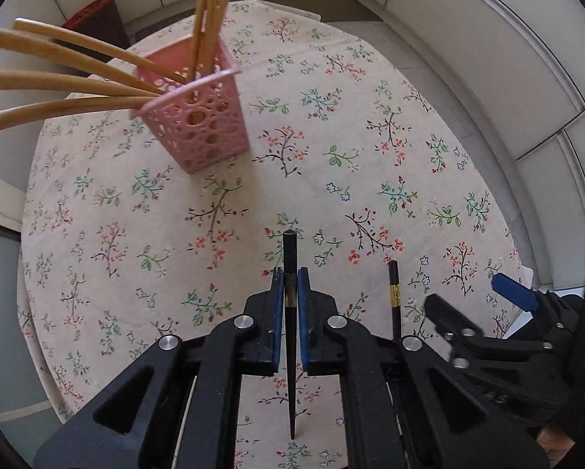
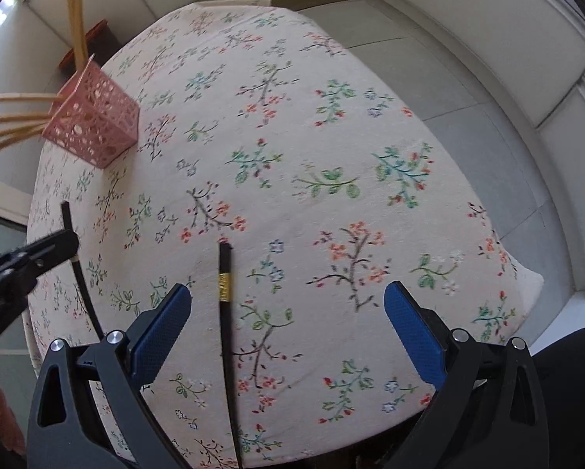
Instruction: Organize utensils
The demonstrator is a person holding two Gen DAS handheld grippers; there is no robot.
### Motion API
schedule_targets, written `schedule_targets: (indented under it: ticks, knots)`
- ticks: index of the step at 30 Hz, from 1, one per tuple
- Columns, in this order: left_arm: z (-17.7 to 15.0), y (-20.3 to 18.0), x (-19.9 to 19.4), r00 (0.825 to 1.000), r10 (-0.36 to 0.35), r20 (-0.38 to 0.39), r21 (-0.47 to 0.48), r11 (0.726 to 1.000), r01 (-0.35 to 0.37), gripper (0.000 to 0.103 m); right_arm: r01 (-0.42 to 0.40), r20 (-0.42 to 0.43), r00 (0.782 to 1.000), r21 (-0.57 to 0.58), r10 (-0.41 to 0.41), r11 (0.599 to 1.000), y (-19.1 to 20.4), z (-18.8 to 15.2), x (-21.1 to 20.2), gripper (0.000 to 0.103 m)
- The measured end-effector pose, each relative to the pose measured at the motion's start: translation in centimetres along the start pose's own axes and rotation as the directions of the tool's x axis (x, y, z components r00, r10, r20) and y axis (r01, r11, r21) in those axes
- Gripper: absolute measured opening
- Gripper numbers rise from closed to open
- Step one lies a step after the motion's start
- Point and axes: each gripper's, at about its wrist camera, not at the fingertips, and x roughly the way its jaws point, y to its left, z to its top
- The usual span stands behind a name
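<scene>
My left gripper (image 1: 290, 287) is shut on a black chopstick (image 1: 290, 250), gripped near its thick end, its thin tip down by the cloth. The same chopstick (image 2: 70, 230) and left gripper (image 2: 46, 252) show at the left of the right wrist view. A second black chopstick with a gold band (image 2: 225, 312) lies on the floral tablecloth (image 2: 331, 156) between the fingers of my open right gripper (image 2: 288, 312); it also shows in the left wrist view (image 1: 394, 297). A pink perforated holder (image 1: 198, 121) with several wooden chopsticks (image 1: 77, 74) stands at the far left.
The round table's edge drops off to a grey tiled floor (image 1: 429, 70) and white walls. A dark basket with a red rim (image 1: 97, 19) sits on the floor beyond the holder (image 2: 93, 121).
</scene>
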Motion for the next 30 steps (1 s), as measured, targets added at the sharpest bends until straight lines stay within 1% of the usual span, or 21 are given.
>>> schedule_targets:
  ticks: [2, 5, 6, 7, 8, 10, 11, 12, 13, 14, 15, 16, 18, 20, 22, 23, 24, 27, 28, 30]
  knots:
    - [-0.3, 0.7, -1.3, 0.999, 0.02, 0.037, -0.012, 1.0, -0.02, 0.006, 0.033, -0.016, 0.999, -0.062, -0.034, 0.998, 2.1, -0.4, 0.9, 0.096]
    - [-0.1, 1.9, -2.7, 0.993, 0.05, 0.104, -0.029, 0.998, -0.048, 0.007, 0.055, -0.047, 0.997, -0.11, -0.06, 0.992, 3.9, -0.8, 2.1, 0.096]
    - [-0.2, 2.1, -3.5, 0.99, 0.058, 0.129, -0.033, 0.998, -0.055, 0.007, 0.052, -0.062, 0.996, -0.116, -0.06, 0.992, 4.3, -0.9, 2.5, 0.09]
    - [0.0, 2.2, -3.8, 0.987, 0.067, 0.149, -0.037, 0.997, -0.062, 0.007, 0.049, -0.086, 0.995, -0.118, -0.059, 0.992, 4.7, -1.0, 3.0, 0.082]
    - [0.0, 2.3, -4.3, 0.982, 0.078, 0.174, -0.043, 0.997, -0.071, 0.006, 0.058, -0.12, 0.99, -0.123, -0.073, 0.991, 5.0, -1.1, 3.6, 0.066]
    - [0.0, 2.5, -5.4, 0.974, 0.085, 0.208, -0.054, 0.996, -0.076, 0.006, 0.077, -0.093, 0.992, -0.137, -0.09, 0.988, 5.6, -1.2, 3.4, 0.055]
    - [0.0, 2.6, -5.8, 0.972, 0.083, 0.219, -0.057, 0.996, -0.072, 0.006, 0.079, -0.095, 0.991, -0.144, -0.093, 0.986, 5.8, -1.2, 3.3, 0.047]
    - [-0.1, 2.7, -6.1, 0.97, 0.082, 0.228, -0.058, 0.996, -0.07, 0.007, 0.074, -0.091, 0.992, -0.138, -0.087, 0.988, 5.9, -1.1, 3.2, 0.031]
    - [-0.1, 2.8, -6.2, 0.968, 0.087, 0.237, -0.06, 0.995, -0.075, 0.007, 0.064, -0.092, 0.993, -0.135, -0.077, 0.989, 5.9, -1.0, 3.1, 0.024]
    - [-0.1, 2.8, -6.3, 0.965, 0.092, 0.244, -0.062, 0.995, -0.079, 0.007, 0.056, -0.097, 0.993, -0.13, -0.069, 0.99, 5.8, -0.9, 3.0, 0.013]
    - [-0.1, 2.8, -6.4, 0.964, 0.091, 0.248, -0.061, 0.995, -0.079, 0.007, 0.043, -0.102, 0.993, -0.118, -0.055, 0.992, 5.6, -0.7, 3.0, 0.01]
    - [0.0, 2.7, -6.4, 0.964, 0.087, 0.25, -0.06, 0.995, -0.075, 0.007, 0.025, -0.106, 0.994, -0.105, -0.037, 0.994, 5.4, -0.6, 2.9, 0.007]
    - [0.0, 2.5, -6.2, 0.967, 0.075, 0.243, -0.05, 0.997, -0.065, 0.007, -0.009, -0.103, 0.995, -0.078, 0.001, 0.997, 4.7, -0.2, 2.5, 0.007]
    - [0.2, 2.4, -5.1, 0.977, 0.043, 0.207, -0.032, 0.999, -0.037, 0.008, -0.028, -0.076, 0.997, -0.066, 0.023, 0.997, 4.0, 0.1, 1.6, 0.007]
    - [0.6, 2.5, -3.1, 0.99, -0.006, 0.139, -0.042, 0.999, 0.012, 0.012, -0.044, -0.054, 0.998, -0.054, 0.041, 0.998, 3.3, 0.5, 0.6, 0.007]
    - [0.8, 2.6, -1.9, 0.995, -0.031, 0.098, -0.053, 0.998, 0.036, 0.021, -0.055, -0.047, 0.997, -0.044, 0.053, 0.998, 3.0, 0.8, 0.1, 0.007]
    - [1.1, 2.8, -0.4, 0.997, -0.053, 0.049, -0.067, 0.996, 0.056, 0.026, -0.063, -0.039, 0.997, -0.036, 0.061, 0.997, 2.8, 0.8, -0.5, 0.007]
    - [2.0, 2.9, 3.3, 0.996, -0.064, -0.063, -0.104, 0.993, 0.058, 0.026, -0.081, -0.009, 0.997, -0.027, 0.08, 0.996, 2.1, 1.1, -2.1, 0.007]
    - [2.5, 2.8, 4.2, 0.994, -0.073, -0.085, -0.109, 0.992, 0.063, 0.027, -0.088, -0.002, 0.996, -0.022, 0.088, 0.996, 1.8, 1.2, -2.6, 0.007]
    - [3.2, 2.8, 5.4, 0.992, -0.078, -0.103, -0.132, 0.989, 0.065, 0.031, -0.111, 0.013, 0.994, -0.015, 0.111, 0.994, 0.7, 1.2, -3.3, 0.007]
